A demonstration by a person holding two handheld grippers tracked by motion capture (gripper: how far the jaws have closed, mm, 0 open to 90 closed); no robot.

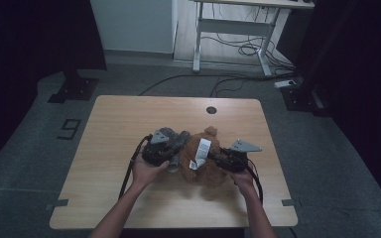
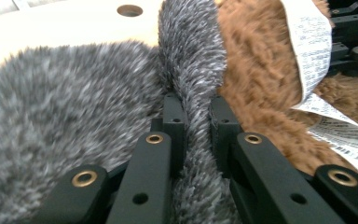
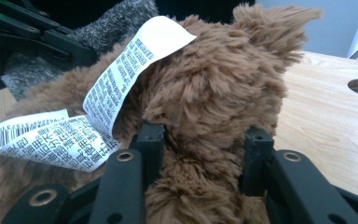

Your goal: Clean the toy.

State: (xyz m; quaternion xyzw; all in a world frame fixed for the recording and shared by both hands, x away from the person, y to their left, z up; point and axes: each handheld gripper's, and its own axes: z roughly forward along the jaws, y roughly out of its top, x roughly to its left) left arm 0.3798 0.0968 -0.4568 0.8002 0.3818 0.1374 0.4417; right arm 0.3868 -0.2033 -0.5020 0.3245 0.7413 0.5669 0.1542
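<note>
Plush toy (image 1: 202, 159) sits at table (image 1: 129, 119) centre, slightly toward my 6 o'clock, brown body with grey part (image 1: 174, 144) at its 9 o'clock side. My left gripper (image 1: 171, 148) comes in from 9 o'clock, right gripper (image 1: 217, 157) from 3 o'clock, so I've got it pinned from both ends, probably to lift or stretch it without it flopping.

Left jaws: narrow, pinching a thin ridge of grey fur (image 2: 193, 93) between the pads. Right jaws: wider set, clamped around a thick lump of brown fur (image 3: 205, 154); fur bulges against both pads, so I read it as held.

White care tag (image 1: 201, 153) hangs off the brown body between the two grippers, folded over, printed side up.

High view gives layout: both hands (image 1: 146, 171) low on the table, toy between, cable hole (image 1: 211, 109) at 12 o'clock. It doesn't resolve the pinch itself. Left gripper view shows the grey/brown seam and how little material is caught. Right gripper view shows tag print and barcode (image 3: 14, 133), plus the other gripper dark at 10 o'clock behind the grey fur.

Thin left grip could slip under pull, I'd guess.
</note>
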